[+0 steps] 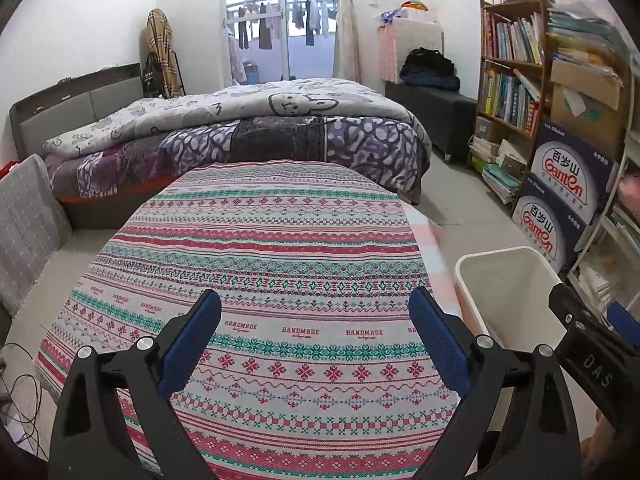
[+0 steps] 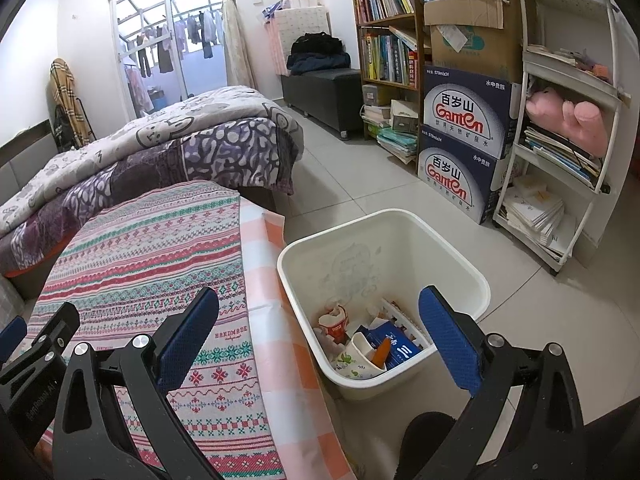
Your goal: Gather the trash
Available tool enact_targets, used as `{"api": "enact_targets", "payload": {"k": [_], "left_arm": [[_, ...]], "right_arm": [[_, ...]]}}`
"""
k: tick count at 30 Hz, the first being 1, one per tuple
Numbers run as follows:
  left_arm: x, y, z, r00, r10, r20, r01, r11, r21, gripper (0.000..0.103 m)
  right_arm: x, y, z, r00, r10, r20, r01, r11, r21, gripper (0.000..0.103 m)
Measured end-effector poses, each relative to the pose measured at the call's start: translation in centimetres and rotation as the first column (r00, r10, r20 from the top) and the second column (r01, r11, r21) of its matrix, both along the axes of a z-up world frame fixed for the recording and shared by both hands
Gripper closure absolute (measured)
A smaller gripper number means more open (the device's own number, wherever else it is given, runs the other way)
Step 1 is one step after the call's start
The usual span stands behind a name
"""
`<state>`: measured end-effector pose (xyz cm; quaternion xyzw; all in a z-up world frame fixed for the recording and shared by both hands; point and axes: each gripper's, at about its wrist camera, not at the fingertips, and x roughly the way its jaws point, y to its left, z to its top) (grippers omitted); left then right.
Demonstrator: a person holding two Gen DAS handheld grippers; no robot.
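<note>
A white plastic bin (image 2: 404, 248) stands on the floor right of the table and also shows in the left wrist view (image 1: 508, 280). It holds trash: a red-and-white paper cup (image 2: 334, 322), a blue box (image 2: 390, 346), a patterned cup (image 2: 358, 358) and an orange piece (image 2: 380, 354). My right gripper (image 2: 320, 316) is open and empty, over the bin's near rim. My left gripper (image 1: 316, 316) is open and empty above the patterned tablecloth (image 1: 260, 240). No trash shows on the cloth.
A bed (image 1: 240, 128) with a grey and purple quilt lies beyond the table. Bookshelves (image 2: 388, 40), Ganten water boxes (image 2: 464, 136) and a white rack (image 2: 568, 120) line the right wall. A dark bench (image 2: 324, 92) stands farther back. Cables (image 1: 20, 392) lie on the floor at left.
</note>
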<state>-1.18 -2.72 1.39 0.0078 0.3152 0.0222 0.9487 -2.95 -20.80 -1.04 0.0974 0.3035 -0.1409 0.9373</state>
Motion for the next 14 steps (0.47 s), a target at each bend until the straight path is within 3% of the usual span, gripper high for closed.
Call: {"api": "enact_targets", "payload": {"k": [14], "left_arm": [[-0.02,0.00,0.12,1.000,0.010,-0.002,-0.010,1.000,-0.004,0.010]], "right_arm": [[-0.12,0.03,0.01,1.000,0.000,-0.004,0.000,1.000,0.000,0.007]]}}
